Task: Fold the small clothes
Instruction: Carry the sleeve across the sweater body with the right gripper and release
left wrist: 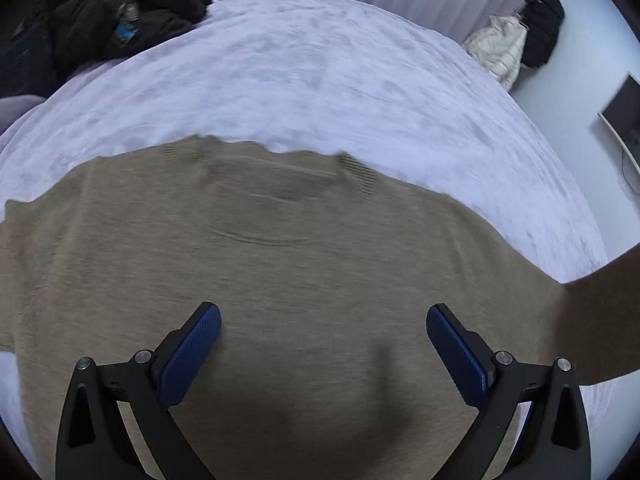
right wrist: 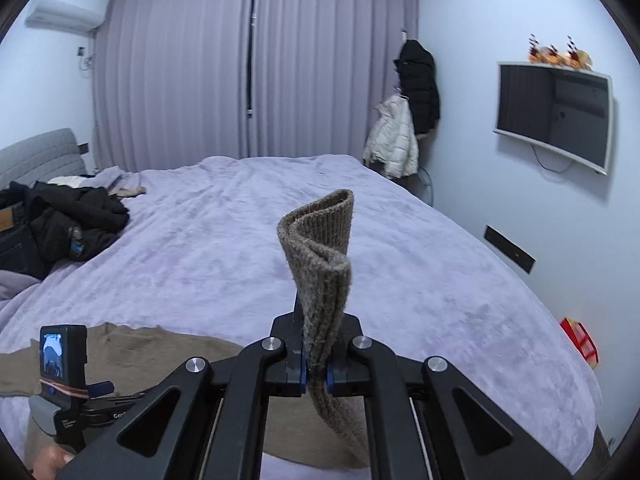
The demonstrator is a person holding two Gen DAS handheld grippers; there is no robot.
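The right gripper (right wrist: 316, 374) pinched the ribbed cuff (right wrist: 320, 248) of a tan knitted sweater (left wrist: 280, 260), apparently its sleeve; the left gripper (left wrist: 324, 320) gaped empty above it.

One sweater (left wrist: 280, 280) (two jackets (right wrist: 416, 84))

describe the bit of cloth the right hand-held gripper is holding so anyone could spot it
On the lilac bed lies a tan sweater. Its ribbed cuff stands up, pinched in the right hand-held gripper, the only lifted knit.
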